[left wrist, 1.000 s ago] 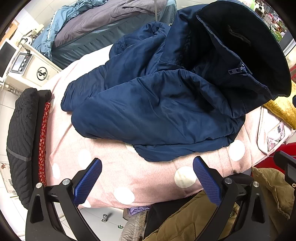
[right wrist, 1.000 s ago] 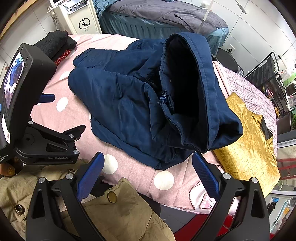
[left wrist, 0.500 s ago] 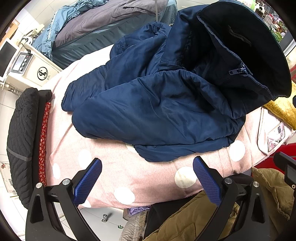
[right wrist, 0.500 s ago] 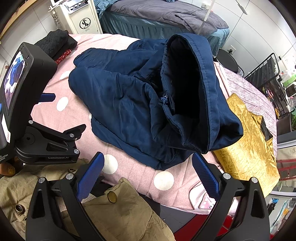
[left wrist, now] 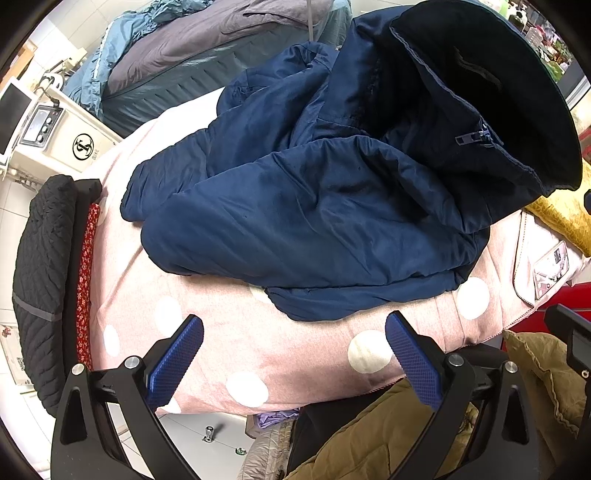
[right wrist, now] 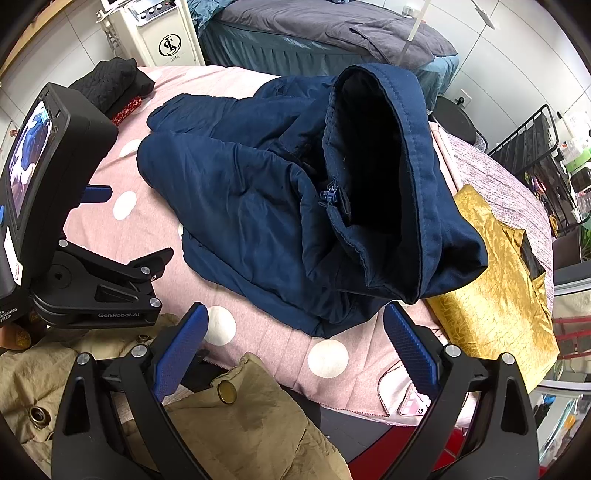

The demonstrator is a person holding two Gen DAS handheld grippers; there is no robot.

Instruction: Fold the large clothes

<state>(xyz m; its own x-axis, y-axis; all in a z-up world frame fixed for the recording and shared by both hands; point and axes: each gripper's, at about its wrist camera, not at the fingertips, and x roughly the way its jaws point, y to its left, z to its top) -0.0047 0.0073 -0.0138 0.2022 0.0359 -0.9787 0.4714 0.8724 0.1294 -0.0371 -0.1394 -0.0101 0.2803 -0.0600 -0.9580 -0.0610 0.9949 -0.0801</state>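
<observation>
A navy blue hooded jacket lies crumpled on a pink blanket with white dots; it also shows in the right wrist view, hood standing open toward the right. My left gripper is open and empty, held just short of the jacket's near hem. My right gripper is open and empty, near the hem below the hood. The left gripper's body shows at the left of the right wrist view.
A gold garment lies right of the jacket. A khaki coat hangs at the near edge. Folded black and red clothes sit at the far left. A grey bed and a white machine stand behind.
</observation>
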